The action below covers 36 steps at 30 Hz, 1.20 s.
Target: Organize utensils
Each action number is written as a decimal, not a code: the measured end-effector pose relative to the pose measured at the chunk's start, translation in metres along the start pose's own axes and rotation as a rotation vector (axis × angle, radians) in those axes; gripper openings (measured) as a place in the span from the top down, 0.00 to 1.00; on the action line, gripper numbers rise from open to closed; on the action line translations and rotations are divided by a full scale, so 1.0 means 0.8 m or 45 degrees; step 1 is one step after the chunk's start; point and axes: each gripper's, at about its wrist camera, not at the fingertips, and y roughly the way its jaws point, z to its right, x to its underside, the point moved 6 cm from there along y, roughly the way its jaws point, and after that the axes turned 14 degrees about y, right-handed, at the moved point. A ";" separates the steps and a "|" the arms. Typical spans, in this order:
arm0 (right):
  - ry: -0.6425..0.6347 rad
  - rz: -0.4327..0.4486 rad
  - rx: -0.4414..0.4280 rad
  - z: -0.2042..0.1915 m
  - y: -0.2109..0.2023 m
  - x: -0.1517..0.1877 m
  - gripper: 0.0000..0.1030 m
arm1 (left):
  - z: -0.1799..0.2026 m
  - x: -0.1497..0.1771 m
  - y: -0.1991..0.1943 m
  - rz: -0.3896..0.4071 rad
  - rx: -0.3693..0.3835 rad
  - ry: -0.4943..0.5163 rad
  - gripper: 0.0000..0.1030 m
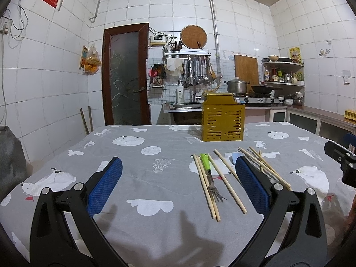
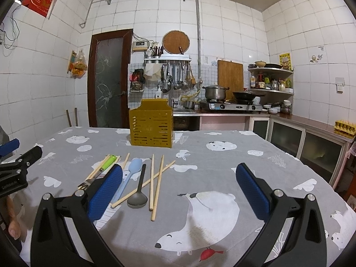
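Note:
A yellow slotted utensil holder point(image 1: 223, 122) stands upright at the far side of the table; it also shows in the right wrist view point(image 2: 151, 128). Loose on the cloth lie several wooden chopsticks point(image 1: 230, 183) point(image 2: 156, 188), a green-handled fork point(image 1: 208, 166) point(image 2: 106, 163), a light blue spoon point(image 2: 131, 175) and a dark grey spoon point(image 2: 139, 191). My left gripper point(image 1: 179, 162) is open and empty, above the cloth just left of the utensils. My right gripper point(image 2: 179, 169) is open and empty, just right of them.
The table carries a grey cloth with polar bears point(image 2: 200, 222). Behind it are a sink counter, a stove with a pot point(image 2: 214, 92) and a wok, and cabinets point(image 2: 300, 138) along the right wall. A door point(image 1: 125, 75) is at the back left.

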 end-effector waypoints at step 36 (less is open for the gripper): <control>0.071 -0.195 0.005 -0.027 0.145 -0.109 0.04 | -0.040 -0.098 0.175 -0.325 0.230 -0.101 0.05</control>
